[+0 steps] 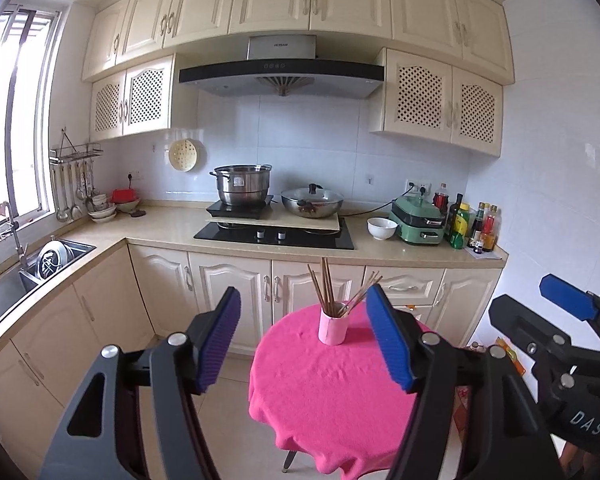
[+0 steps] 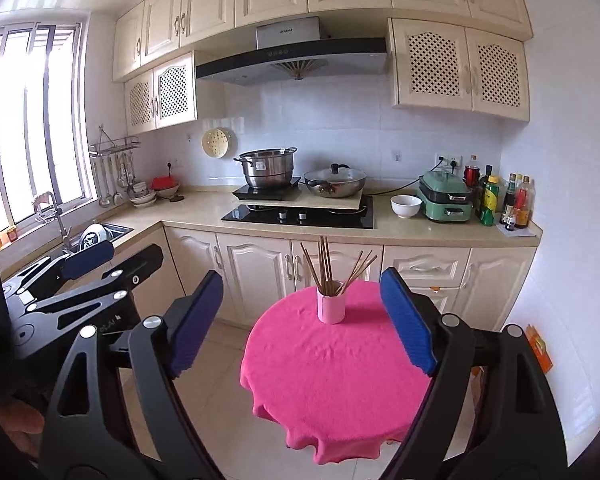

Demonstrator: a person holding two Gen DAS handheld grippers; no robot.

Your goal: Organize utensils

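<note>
Stood near the far edge of a round bench [image 1: 332,392] draped in bright pink cloth: a pink cup [image 1: 333,327] holding a loose bundle of brown chopsticks [image 1: 327,286], some upright, some leaning toward the right. Hovered above and short of the bench's near edge, well apart from the cup: the left hand-held gripper [image 1: 306,340], blue pads spread wide with nothing between them. Hung likewise on the near side of the bench, also clear of the cup: the right hand-held gripper [image 2: 304,324], fingers wide apart and empty. Behind the bench, ran a beige kitchen counter [image 2: 204,204] with a steel pot [image 2: 268,168] and a lidded pan [image 2: 335,184] on the stove, a white bowl [image 2: 406,205] and a green appliance [image 2: 446,200] toward its right end.
</note>
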